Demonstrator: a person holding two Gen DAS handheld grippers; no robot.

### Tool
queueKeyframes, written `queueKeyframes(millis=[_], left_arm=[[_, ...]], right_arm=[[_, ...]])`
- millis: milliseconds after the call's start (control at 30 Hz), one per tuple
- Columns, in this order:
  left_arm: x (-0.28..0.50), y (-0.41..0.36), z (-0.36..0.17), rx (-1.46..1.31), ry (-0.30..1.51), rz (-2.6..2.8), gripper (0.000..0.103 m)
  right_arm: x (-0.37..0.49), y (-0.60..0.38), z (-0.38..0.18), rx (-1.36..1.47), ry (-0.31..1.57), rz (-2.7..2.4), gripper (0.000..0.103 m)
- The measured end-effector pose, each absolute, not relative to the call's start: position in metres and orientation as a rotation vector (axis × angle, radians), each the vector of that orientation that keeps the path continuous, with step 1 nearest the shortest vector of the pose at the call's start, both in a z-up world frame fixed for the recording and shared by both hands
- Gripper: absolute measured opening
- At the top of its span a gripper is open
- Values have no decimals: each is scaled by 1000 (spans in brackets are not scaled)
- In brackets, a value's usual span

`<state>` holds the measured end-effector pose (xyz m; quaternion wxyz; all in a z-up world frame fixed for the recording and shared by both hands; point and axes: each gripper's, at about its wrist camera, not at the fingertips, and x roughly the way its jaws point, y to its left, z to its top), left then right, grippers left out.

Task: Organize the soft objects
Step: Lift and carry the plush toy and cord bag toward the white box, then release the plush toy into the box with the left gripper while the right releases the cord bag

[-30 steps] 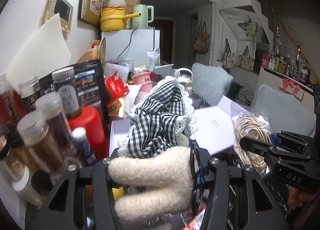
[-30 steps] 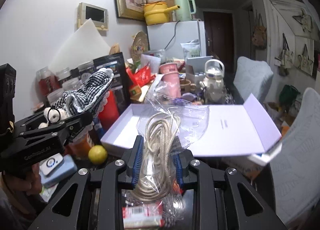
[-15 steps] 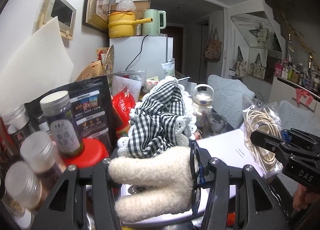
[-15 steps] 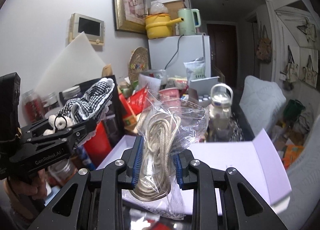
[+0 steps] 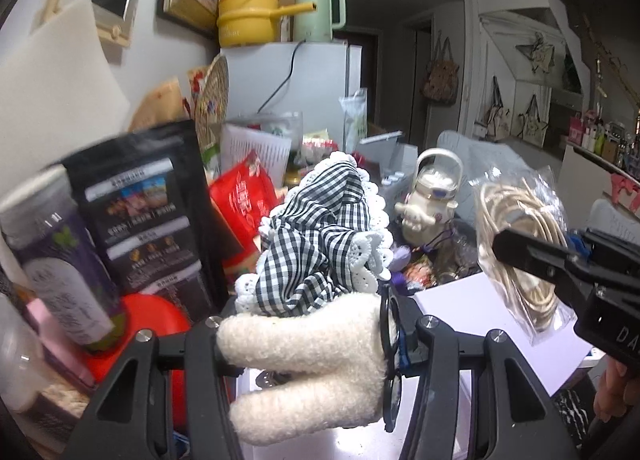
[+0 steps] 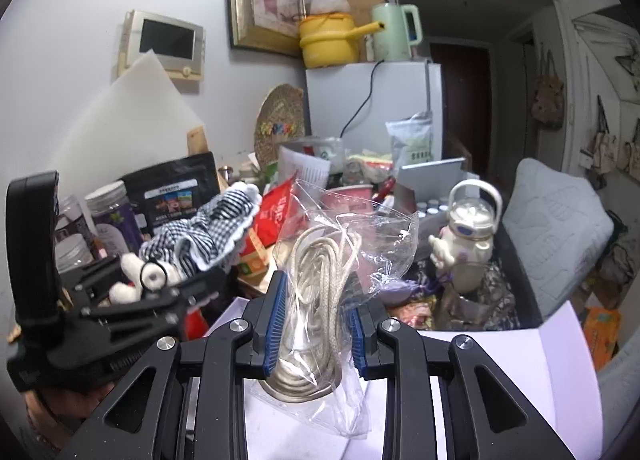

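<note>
Left tongs (image 5: 308, 344): I have them closed tight on the plush toy (image 5: 304, 356), gripping its fuzzy cream legs between the two black arms; in the right wrist view the same tongs (image 6: 140, 292) sit low at the left.
Plush toy: held up in the air above the worktop, cream legs pointing back toward my camera, its black-and-white checked dress with white lace trim (image 5: 320, 244) standing up past the fingertips. A pair of small black toy glasses (image 5: 390, 356) hangs against its right side.
Right tongs (image 6: 314, 320): clamped on the bagged rope (image 6: 320, 292), blue pads (image 6: 275, 320) pressing the bag from both sides.
Bagged rope: a coil of pale cord in a clear plastic bag, upright between my pads, the crinkled bag top flaring above them. From the left wrist view it (image 5: 520, 244) hangs at the right, beside the plush toy but apart from it.
White box (image 6: 500, 372): lies open below and ahead of my right tongs, its flap raised at the right.
Clutter behind: a black snack pouch (image 5: 148, 211), a purple-labelled jar (image 5: 60, 260), a red packet (image 5: 244, 199) and a white character bottle (image 6: 468, 232) crowd the worktop.
</note>
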<state>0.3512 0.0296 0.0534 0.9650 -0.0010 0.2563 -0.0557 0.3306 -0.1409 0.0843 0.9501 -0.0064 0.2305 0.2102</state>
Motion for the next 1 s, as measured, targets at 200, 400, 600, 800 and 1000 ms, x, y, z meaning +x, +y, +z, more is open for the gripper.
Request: queueKeyframes(millis=[200,400,600,800,1000], left_arm=[[370,23,27,25,588,-93,52],[387,14,-1,57,670,-88,52],[398,10,-22,95,725,-66,52],[409,15,-36,85,787,-60,52],[417,15,-49,84,842,-62,52]], right_arm=[[357,-136,61,-28,539,446,28],[377,-135,36,-29,615,454,28],[391,-125,13,-60,699,454,28],[401,-121,-2,-36,771,475,30],[409,-118,-14,-40,826,457,34]])
